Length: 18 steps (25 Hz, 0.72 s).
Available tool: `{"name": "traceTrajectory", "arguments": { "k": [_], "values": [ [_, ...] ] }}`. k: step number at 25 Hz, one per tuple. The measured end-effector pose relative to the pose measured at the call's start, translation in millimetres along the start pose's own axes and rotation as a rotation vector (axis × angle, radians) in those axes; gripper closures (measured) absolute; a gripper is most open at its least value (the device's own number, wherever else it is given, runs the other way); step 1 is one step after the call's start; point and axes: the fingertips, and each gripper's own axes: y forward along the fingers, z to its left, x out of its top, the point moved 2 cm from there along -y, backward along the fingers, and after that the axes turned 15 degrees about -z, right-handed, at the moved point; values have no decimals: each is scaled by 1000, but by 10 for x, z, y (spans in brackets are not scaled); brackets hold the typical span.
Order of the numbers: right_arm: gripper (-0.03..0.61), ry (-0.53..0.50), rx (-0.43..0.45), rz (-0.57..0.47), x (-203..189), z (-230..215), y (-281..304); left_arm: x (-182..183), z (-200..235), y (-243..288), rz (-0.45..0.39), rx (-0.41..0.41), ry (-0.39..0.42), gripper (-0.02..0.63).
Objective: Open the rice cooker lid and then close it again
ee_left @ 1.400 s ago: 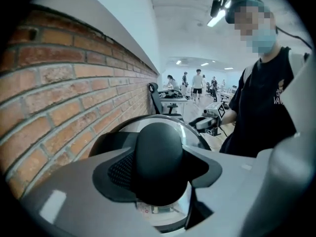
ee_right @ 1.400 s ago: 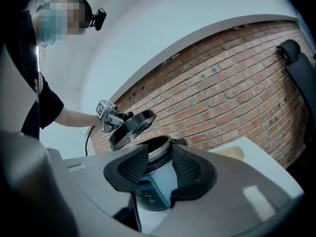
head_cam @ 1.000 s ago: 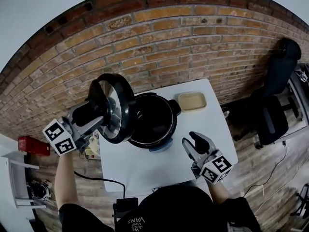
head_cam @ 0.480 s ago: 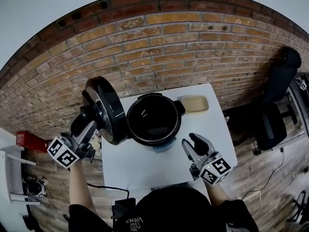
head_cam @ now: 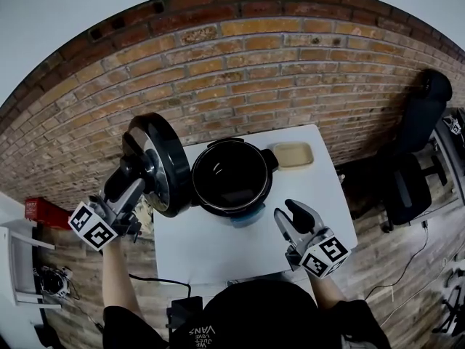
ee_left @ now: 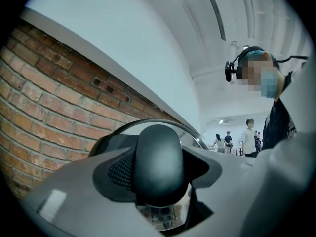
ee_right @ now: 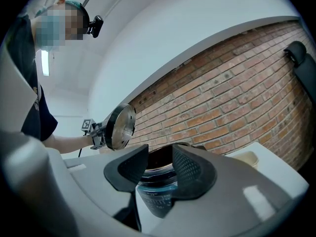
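Note:
The black rice cooker (head_cam: 231, 178) stands open on the white table (head_cam: 218, 249), its dark inner pot showing. Its round lid (head_cam: 158, 164) hangs on edge to the left of the pot, metal underside turned toward the cooker. My left gripper (head_cam: 133, 173) is shut on the lid's black knob (ee_left: 158, 164), which fills the left gripper view. My right gripper (head_cam: 294, 219) stands open over the table at the cooker's front right, nothing between its jaws. In the right gripper view the cooker (ee_right: 157, 189) sits beyond the open right gripper (ee_right: 160, 168), with the lid (ee_right: 121, 127) raised at the left.
A beige shallow container (head_cam: 292, 155) lies on the table's back right corner, next to the cooker. A brick wall (head_cam: 240, 64) runs behind the table. A black chair (head_cam: 410, 173) stands at the right, and a red object (head_cam: 40, 211) lies on the floor at the left.
The left gripper has carried the lid leftward, away from the pot's rim, and lower. The pot now shows fully open. The right gripper has not moved.

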Motion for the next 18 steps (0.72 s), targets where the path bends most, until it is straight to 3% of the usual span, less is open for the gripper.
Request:
{"name": "traceTrajectory", "arguments": {
  "k": [9,18],
  "values": [
    [436,-3,-20,-14,103,-146,-147,-164,-156,302,85,-45,14,334],
    [436,-4,-35,-20,197,-365,-296,-523,-402,748,264,-134,55,334]
  ]
}}
